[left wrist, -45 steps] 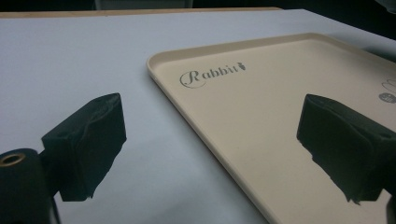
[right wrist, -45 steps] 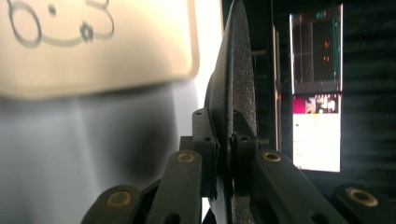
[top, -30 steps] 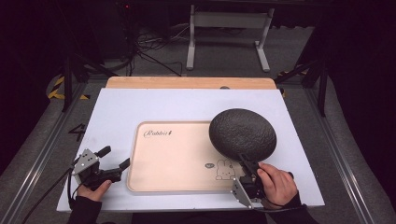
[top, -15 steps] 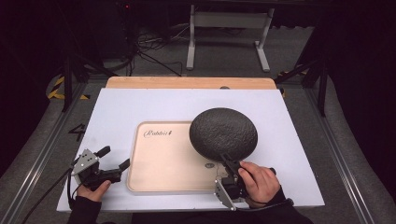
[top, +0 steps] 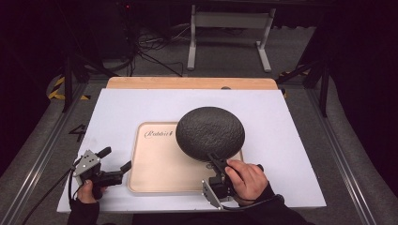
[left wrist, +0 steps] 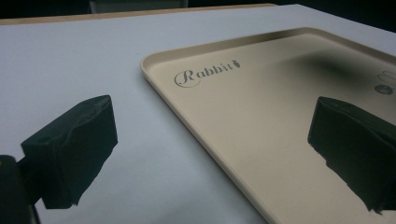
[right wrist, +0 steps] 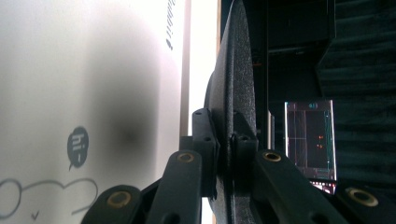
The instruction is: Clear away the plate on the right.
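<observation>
A dark textured round plate (top: 210, 133) hangs level above the right half of a beige tray (top: 157, 166) printed "Rabbit". My right gripper (top: 215, 162) is shut on the plate's near rim, and a hand grips that gripper below the tray's front right corner. In the right gripper view the plate (right wrist: 236, 93) stands edge-on between the closed jaws of that gripper (right wrist: 223, 154), with the tray (right wrist: 60, 74) and its shadow beside it. My left gripper (top: 115, 160) stands open with nothing in it at the tray's left edge. In the left gripper view its jaws straddle the tray's rim (left wrist: 187, 126).
The tray lies on a white board (top: 136, 105) over a wooden table (top: 187, 83). A metal stand (top: 227, 33) and cables sit on the floor beyond. Dark floor borders the table on both sides.
My right gripper has carried the plate leftward, from over the tray's right edge to above its right half. The left gripper has stayed in place.
</observation>
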{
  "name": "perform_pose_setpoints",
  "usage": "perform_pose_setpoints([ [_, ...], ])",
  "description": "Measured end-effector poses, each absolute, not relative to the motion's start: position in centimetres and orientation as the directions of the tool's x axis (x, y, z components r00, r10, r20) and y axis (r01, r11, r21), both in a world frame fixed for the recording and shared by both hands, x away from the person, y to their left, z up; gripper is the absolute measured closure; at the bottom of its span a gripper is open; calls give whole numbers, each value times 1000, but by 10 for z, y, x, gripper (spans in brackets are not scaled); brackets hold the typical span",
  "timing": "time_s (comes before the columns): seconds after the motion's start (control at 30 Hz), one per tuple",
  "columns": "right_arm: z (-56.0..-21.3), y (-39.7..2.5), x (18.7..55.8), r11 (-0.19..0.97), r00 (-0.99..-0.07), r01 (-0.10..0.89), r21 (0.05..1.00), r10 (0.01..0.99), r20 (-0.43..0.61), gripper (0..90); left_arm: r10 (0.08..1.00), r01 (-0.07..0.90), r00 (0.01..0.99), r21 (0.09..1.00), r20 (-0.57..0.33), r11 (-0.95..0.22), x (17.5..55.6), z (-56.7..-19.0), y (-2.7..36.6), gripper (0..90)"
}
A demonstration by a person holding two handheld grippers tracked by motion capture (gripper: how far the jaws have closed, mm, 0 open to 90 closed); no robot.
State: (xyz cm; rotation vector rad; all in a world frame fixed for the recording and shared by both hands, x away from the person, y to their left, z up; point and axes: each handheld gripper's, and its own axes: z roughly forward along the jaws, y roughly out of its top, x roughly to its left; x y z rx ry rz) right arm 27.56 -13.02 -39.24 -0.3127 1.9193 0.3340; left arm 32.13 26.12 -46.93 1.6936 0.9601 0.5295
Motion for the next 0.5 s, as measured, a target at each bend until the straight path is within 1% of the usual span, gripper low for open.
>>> perform_pose_setpoints([
  [0.17,-395,-120,276,916,-354,-393,83,-67,-933,853,809,335,579,934,-100,-125,321,-469,259,22],
  [0.5,-403,-103,277,900,-361,-427,90,-78,-929,850,810,336,579,933,-99,-126,321,-469,259,22],
])
